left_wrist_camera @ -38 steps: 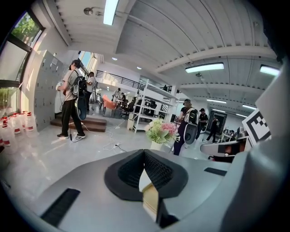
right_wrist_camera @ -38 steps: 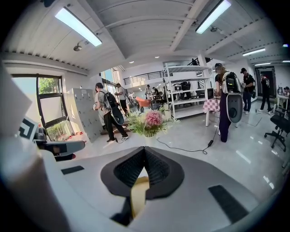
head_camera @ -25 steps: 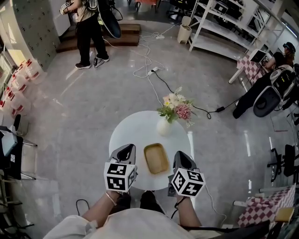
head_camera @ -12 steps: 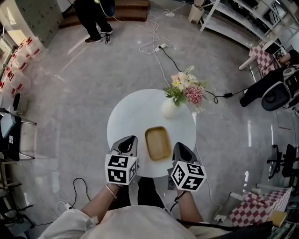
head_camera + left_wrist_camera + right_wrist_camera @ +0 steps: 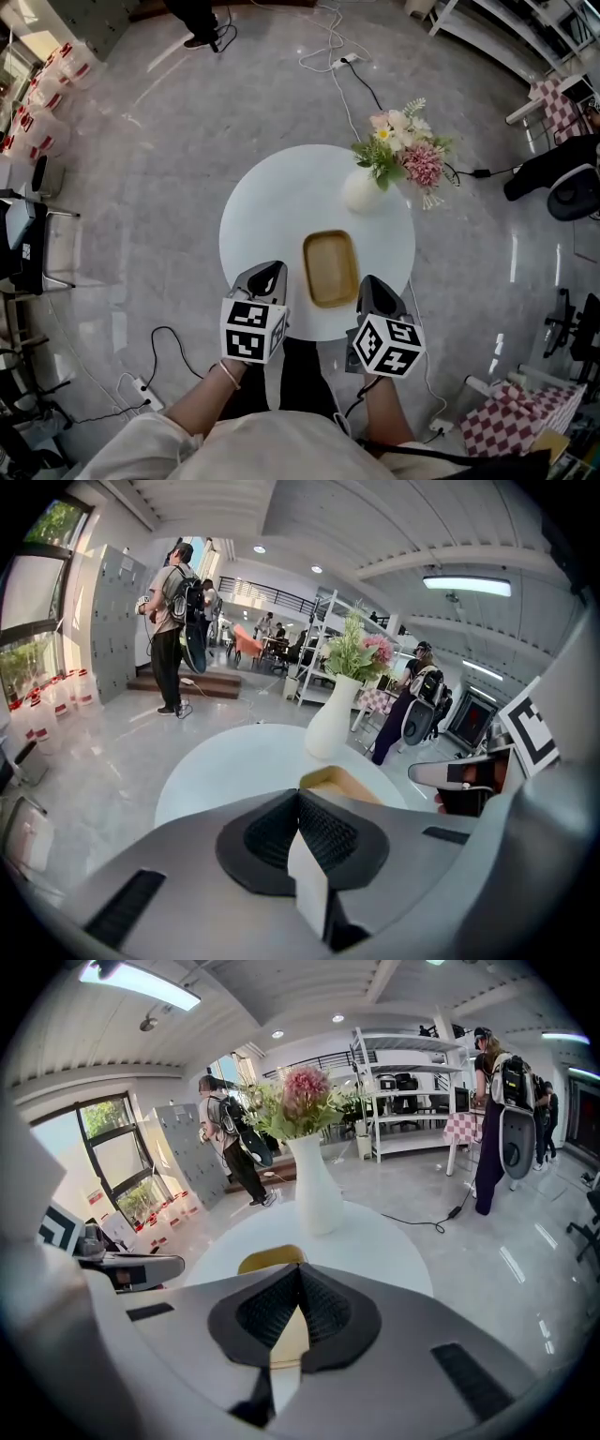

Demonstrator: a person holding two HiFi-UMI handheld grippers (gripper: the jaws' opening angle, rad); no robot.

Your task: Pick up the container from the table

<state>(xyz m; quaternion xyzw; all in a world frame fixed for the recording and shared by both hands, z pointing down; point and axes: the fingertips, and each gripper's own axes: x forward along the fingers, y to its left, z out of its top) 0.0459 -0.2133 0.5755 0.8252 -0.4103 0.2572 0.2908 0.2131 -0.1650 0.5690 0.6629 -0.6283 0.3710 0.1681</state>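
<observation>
Tan container (image 5: 330, 269) lying flat on the round white worktop (image 5: 272, 202), towards the near edge, white flower vase (image 5: 363, 190) beyond it; left claw (image 5: 271, 274) and right claw (image 5: 371, 286) flanking it at either side, both pinched together, nothing between the jaws.

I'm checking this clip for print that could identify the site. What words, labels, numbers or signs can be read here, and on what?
No text can be read in any view.
Marker cubes on the left gripper and right gripper: black-and-white square patterns only, no letters.
Red labels on the white plastic jugs by the wall: too small to read.
Shallow tan rectangular container: no print visible.
</observation>
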